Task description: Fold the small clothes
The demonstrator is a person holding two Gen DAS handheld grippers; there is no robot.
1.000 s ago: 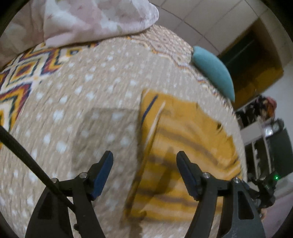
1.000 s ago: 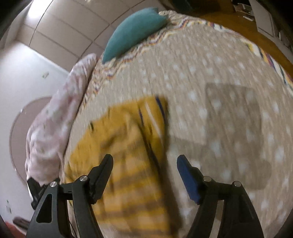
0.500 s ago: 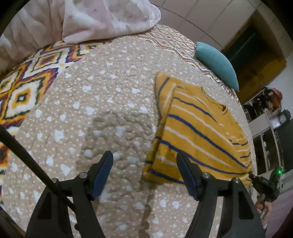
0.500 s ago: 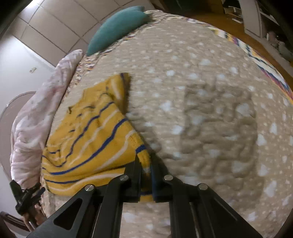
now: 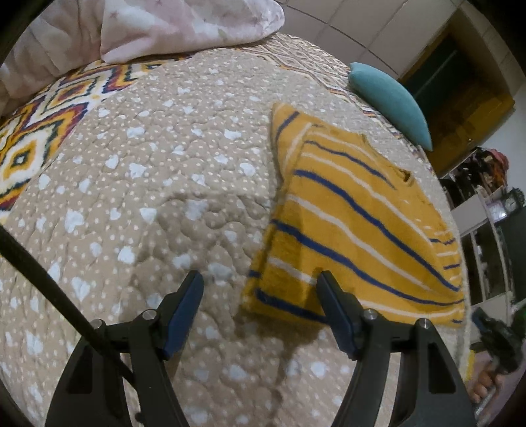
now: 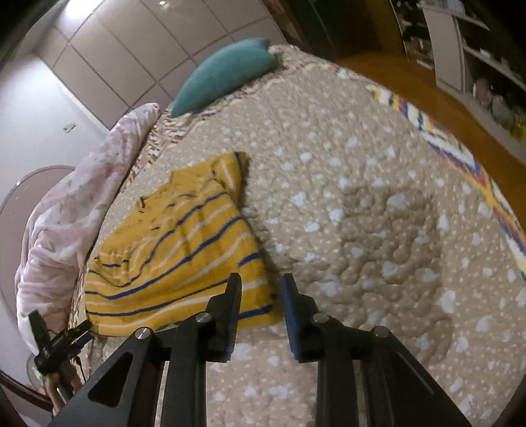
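A yellow shirt (image 5: 355,230) with blue and white stripes lies folded flat on the beige dotted quilt (image 5: 148,197). My left gripper (image 5: 259,285) hovers open above the quilt, and the shirt's near corner shows between its fingers, apart from both pads. In the right wrist view the shirt (image 6: 177,256) spreads to the left. My right gripper (image 6: 261,282) stands over its near corner with the jaws opening. The cloth shows in the narrow gap and lies on the quilt (image 6: 361,197), with neither pad pressing it.
A teal pillow (image 5: 391,101) (image 6: 223,75) rests at the far end of the bed. A pink blanket (image 5: 171,29) (image 6: 65,213) is heaped along one side. A black device (image 5: 496,335) with a hand under it sits at the bed's edge. Shelves (image 6: 476,49) stand beyond.
The right gripper closed on the shirt's near corner half a second ago; now its jaws have parted and the corner lies flat. The left gripper stayed open and drifted toward the shirt's corner.
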